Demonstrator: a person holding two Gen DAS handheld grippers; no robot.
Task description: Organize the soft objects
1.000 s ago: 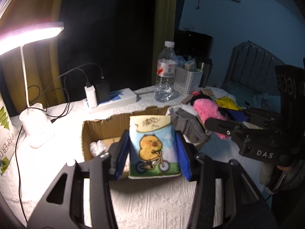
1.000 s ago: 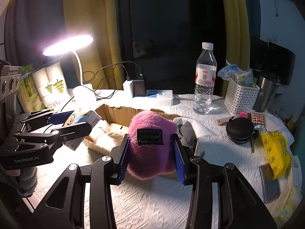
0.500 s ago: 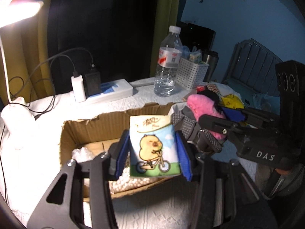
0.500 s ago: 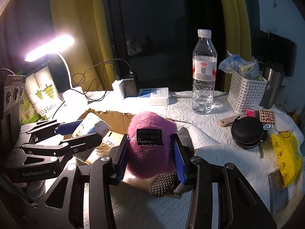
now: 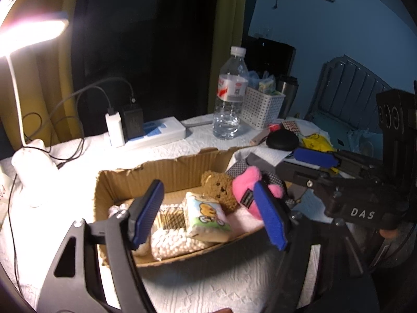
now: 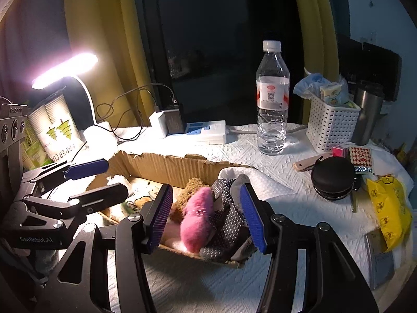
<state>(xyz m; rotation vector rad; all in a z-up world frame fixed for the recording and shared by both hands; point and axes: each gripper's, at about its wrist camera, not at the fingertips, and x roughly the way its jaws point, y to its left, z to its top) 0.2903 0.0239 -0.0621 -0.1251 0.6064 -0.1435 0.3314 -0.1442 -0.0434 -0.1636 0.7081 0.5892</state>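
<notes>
A cardboard box (image 5: 161, 174) sits on the white cloth. Inside lie a tissue pack with a duck picture (image 5: 206, 217), a brown plush bear (image 5: 217, 189), a pink fluffy toy (image 5: 246, 191) and a white beaded pouch (image 5: 174, 244). My left gripper (image 5: 208, 216) is open and empty above the box. My right gripper (image 6: 206, 216) is open, its jaws either side of the pink toy (image 6: 196, 216) and a grey dotted glove (image 6: 229, 219) draped over the box's right end. The box (image 6: 166, 167) also shows in the right wrist view.
A lit desk lamp (image 6: 65, 69), power strip with chargers (image 6: 206, 133), water bottle (image 6: 272, 99), white basket (image 6: 329, 124), steel cup (image 6: 368, 113), black round case (image 6: 332, 176), yellow bag (image 6: 389, 206) and paper cup pack (image 6: 56, 130) stand around the box.
Both grippers opened. The tissue pack dropped from the left gripper into the box, and the pink toy dropped from the right gripper into the box's right end.
</notes>
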